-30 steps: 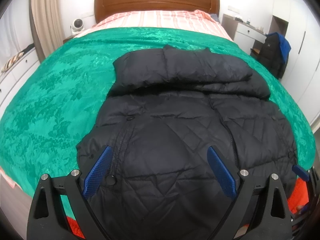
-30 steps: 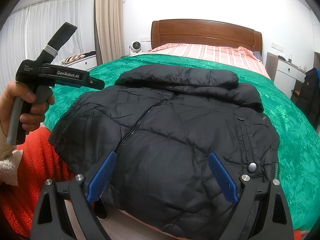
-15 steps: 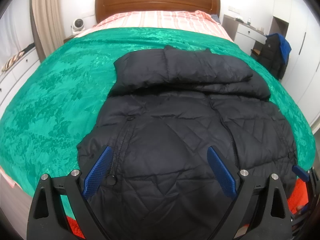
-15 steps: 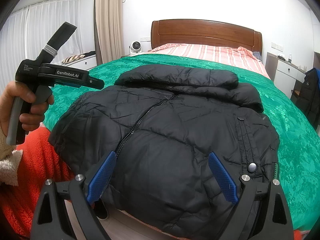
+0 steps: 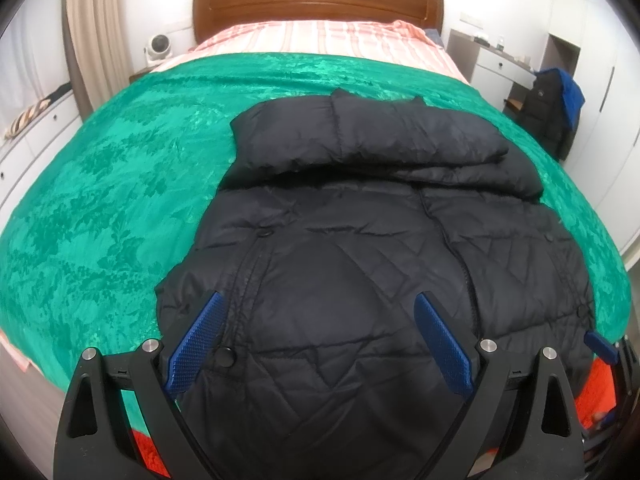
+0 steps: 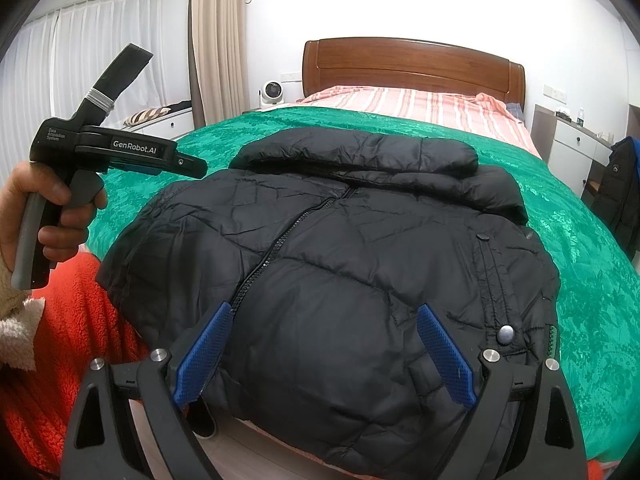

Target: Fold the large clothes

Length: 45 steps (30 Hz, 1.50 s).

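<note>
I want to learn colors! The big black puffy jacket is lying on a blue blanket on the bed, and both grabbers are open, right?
Almost. The blanket is green, not blue, as the left wrist view shows. The black puffy jacket does lie on it, and the left gripper and right gripper are both open.

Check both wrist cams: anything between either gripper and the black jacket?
Nothing visible. The left gripper hangs open just above the black puffer jacket, with only jacket fabric between its fingers. The right gripper is open at the jacket's near hem, path clear. The jacket lies zipped on the green bedspread.
</note>
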Motion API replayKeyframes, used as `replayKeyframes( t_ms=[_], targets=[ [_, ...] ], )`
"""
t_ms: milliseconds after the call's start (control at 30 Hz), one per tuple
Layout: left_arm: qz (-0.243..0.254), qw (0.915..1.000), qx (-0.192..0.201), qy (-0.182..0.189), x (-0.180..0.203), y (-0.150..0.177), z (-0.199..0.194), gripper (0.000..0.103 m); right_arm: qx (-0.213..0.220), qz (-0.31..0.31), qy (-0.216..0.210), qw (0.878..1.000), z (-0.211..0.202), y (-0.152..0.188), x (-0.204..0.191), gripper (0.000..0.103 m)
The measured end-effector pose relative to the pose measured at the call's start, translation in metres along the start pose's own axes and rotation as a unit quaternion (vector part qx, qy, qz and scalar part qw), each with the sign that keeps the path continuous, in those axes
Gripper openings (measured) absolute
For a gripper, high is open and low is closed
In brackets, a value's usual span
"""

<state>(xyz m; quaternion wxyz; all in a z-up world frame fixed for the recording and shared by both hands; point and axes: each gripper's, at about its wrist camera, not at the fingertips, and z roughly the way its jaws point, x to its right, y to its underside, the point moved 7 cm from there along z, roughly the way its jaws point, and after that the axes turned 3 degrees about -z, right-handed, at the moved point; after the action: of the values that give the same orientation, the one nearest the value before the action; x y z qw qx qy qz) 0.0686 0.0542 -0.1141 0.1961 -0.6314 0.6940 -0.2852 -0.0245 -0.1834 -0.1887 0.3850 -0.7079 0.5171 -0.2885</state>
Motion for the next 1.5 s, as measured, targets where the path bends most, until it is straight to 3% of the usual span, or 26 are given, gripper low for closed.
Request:
replayKeyframes(
  t_ms=[1500],
  targets=[
    [-0.010,0.9998,-0.015,-0.008,-0.011,0.011,0.004,0.096,-0.008,-0.010,-0.002,1.000,0.007,0.002,-0.007,0.093]
  ],
)
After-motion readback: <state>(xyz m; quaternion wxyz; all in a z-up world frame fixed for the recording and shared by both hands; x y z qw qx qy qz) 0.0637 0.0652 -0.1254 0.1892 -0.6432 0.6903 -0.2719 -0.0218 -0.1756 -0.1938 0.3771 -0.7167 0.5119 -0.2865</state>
